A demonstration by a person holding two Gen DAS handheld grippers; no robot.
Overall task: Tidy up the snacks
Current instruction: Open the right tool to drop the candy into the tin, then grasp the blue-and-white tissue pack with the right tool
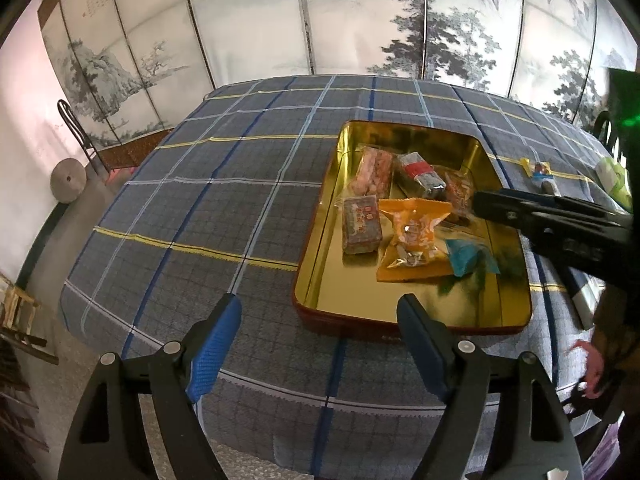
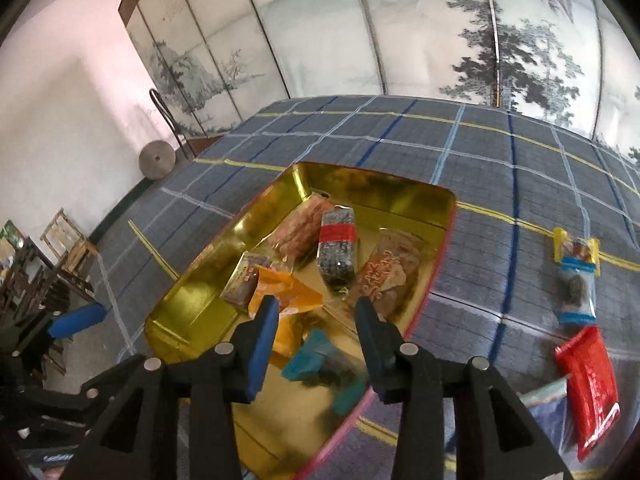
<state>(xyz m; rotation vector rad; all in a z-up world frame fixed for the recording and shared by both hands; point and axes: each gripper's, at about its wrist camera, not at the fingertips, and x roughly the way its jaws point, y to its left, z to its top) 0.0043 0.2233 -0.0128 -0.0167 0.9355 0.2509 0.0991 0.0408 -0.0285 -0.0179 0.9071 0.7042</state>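
A gold tin tray sits on the plaid tablecloth and holds several snack packs: an orange pack, a teal pack, a dark pack with a red band, a pink pack and a brown bar. My left gripper is open and empty, just short of the tray's near rim. My right gripper is open and empty above the teal pack; it also shows in the left wrist view.
Outside the tray to the right lie a blue-and-yellow snack pack and a red pack. A green-white packet lies at the far right. A painted folding screen stands behind the table. Chairs stand at the left.
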